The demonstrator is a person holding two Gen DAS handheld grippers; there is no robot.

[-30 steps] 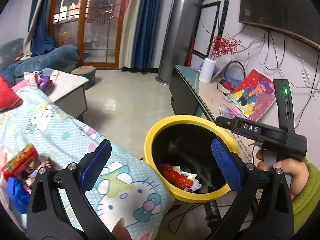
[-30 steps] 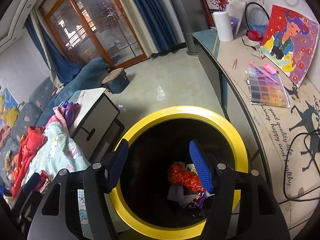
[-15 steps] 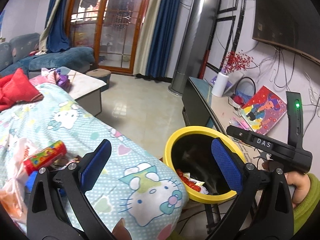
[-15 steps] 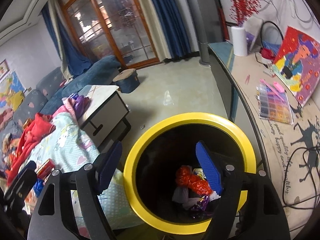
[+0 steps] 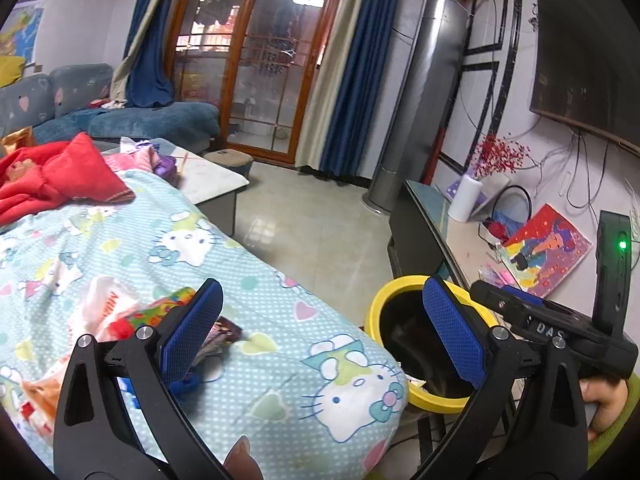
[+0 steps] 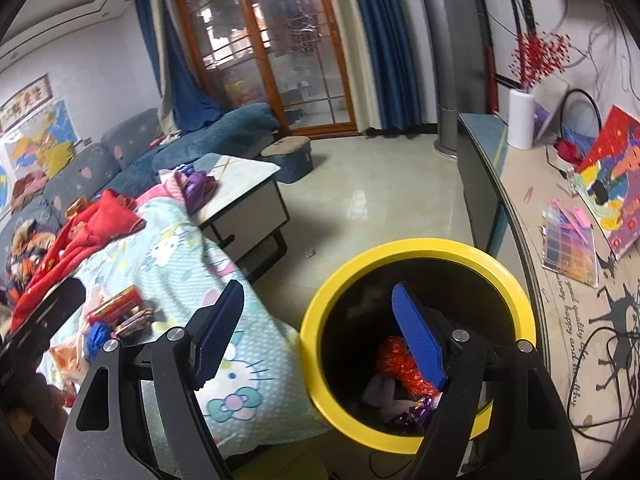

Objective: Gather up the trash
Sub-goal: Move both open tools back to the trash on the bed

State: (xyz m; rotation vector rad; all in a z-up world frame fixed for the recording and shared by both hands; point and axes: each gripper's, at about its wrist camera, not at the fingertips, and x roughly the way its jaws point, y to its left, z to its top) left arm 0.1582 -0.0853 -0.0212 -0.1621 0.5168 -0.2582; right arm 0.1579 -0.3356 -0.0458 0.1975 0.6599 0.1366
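Landmark: yellow-rimmed bin (image 6: 416, 344), standing on the floor just beside the blanket (image 5: 248, 264).
Bin contents: crumpled red-orange wrapper (image 6: 400, 364), pale and purple scraps beneath it, at the bottom.
Right gripper (image 6: 320, 336): over the near rim of the bin, jaws wide apart after just opening further, nothing between them.
Left gripper (image 5: 320, 336): left of the bin over the blanket edge, jaws spread wide, empty.
Remaining trash (image 5: 132, 312): heaped on the blanket, well left of the bin; white plastic bag, bright multicoloured packet, dark foil wrapper (image 5: 224, 330), blue scrap, orange film.
Same heap, right view: red packet (image 6: 118, 304) and foil pieces, left of the bin, beyond the left finger.
Handling, judged: all light, thin, soft and crinkly; foil and film likely slippery, liable to slide out of a shallow pinch; nothing fragile.
Where to grip, judged: bunched middle or a folded edge of each wrapper, pads closing across the crumple; packet across its narrow width.
Risk, judged: pinching blanket cloth along with a wrapper; loose pieces dropping short of the bin.
Writing, gripper body: "DAS" in white, right of the bin in the left view.
Writing, white bag: red letters, unreadable.
Writing, table (image 6: 560, 312) right of the bin: script reading in part "happy and healthy".
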